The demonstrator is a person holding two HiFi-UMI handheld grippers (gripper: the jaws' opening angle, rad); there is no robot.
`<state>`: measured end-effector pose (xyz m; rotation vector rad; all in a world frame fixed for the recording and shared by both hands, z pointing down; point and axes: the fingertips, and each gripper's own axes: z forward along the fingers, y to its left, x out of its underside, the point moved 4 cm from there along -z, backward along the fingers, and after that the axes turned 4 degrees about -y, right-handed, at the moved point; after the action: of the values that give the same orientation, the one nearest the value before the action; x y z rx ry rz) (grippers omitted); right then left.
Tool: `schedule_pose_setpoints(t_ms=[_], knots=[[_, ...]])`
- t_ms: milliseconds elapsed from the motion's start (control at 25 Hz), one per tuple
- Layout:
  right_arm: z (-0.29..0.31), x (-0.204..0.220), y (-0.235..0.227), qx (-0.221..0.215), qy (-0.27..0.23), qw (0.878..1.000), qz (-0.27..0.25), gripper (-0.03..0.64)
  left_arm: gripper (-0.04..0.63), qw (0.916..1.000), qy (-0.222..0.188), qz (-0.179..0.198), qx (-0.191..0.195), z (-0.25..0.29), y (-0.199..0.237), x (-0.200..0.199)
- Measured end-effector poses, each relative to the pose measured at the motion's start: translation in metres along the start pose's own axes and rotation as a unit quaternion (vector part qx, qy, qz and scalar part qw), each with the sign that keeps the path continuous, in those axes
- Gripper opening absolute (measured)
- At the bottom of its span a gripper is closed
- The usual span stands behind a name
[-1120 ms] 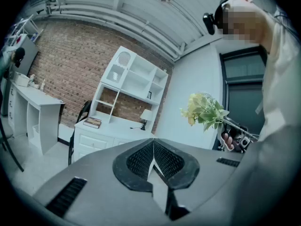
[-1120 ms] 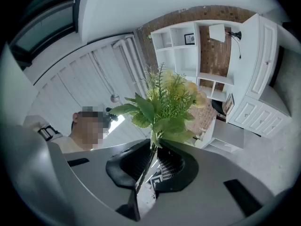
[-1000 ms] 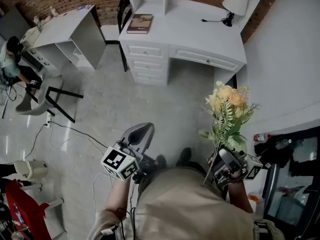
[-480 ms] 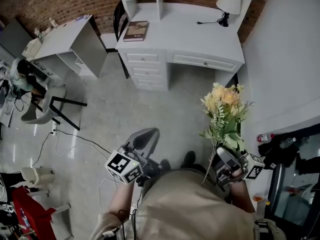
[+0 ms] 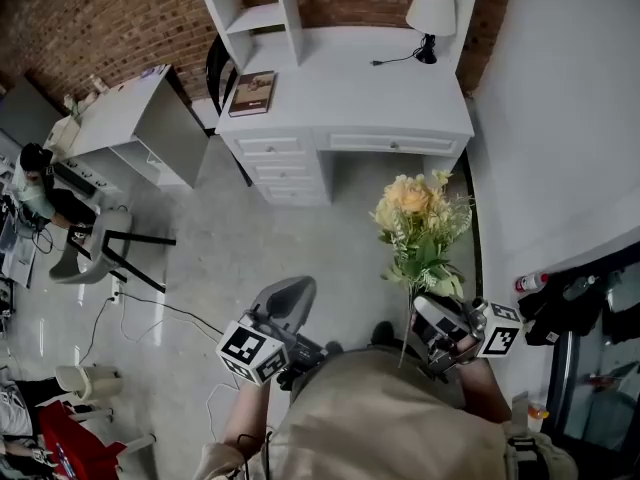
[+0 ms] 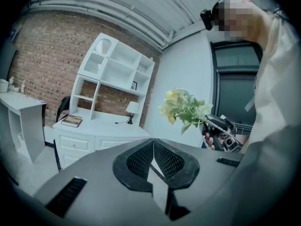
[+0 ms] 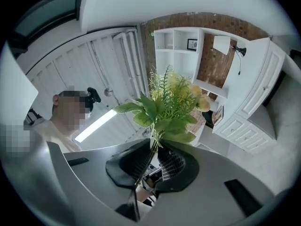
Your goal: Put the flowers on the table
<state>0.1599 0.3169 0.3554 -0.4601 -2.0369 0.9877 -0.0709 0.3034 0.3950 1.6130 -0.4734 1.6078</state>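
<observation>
A bunch of yellow and peach flowers [image 5: 415,218] with green leaves stands upright in my right gripper [image 5: 432,313], which is shut on the stems. In the right gripper view the stems [image 7: 151,149] run between the two dark pads and the blooms [image 7: 176,98] fill the middle. My left gripper [image 5: 290,293] is shut with nothing in it, held low at the person's left side; its pads [image 6: 153,157] meet in the left gripper view, where the flowers [image 6: 183,108] show to the right. The white desk [image 5: 350,88] stands ahead against the brick wall.
On the desk lie a book [image 5: 252,93] at the left and a lamp [image 5: 430,18] at the back right, with white shelves [image 5: 250,13] above. A second white table [image 5: 130,118] and a chair [image 5: 100,253] stand at the left. A cable [image 5: 150,298] runs over the floor. A white wall [image 5: 560,118] is at the right.
The person has moved toward the desk and the view has shifted, so desk and flowers sit further left in the head view. Both grippers keep their hold and pose.
</observation>
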Motion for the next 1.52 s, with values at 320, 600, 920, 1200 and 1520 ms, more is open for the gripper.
schedule_pose_setpoints(t_ms=[320,600,920,1200,1520], knots=[[-0.011,-0.046,-0.022,-0.020,0.020,1.000,0.003,0.054,0.011,0.9995,0.001,0.014,-0.028,0.047,-0.009,-0.012],[-0.016,-0.058,-0.029,-0.018,0.026,0.999,0.001,0.054,0.011,0.9989,0.005,0.027,-0.038,0.058,-0.017,-0.013],[-0.033,-0.092,-0.053,-0.008,0.022,1.000,-0.003,0.054,0.011,0.9987,0.021,0.029,-0.038,0.099,-0.033,-0.012],[-0.029,-0.094,-0.056,-0.014,0.005,1.000,-0.001,0.054,0.011,0.9984,0.020,0.035,-0.040,0.094,-0.031,-0.015],[-0.030,-0.100,-0.061,-0.010,-0.029,1.000,-0.005,0.054,0.011,0.9991,0.027,0.015,-0.029,0.103,-0.018,-0.003]])
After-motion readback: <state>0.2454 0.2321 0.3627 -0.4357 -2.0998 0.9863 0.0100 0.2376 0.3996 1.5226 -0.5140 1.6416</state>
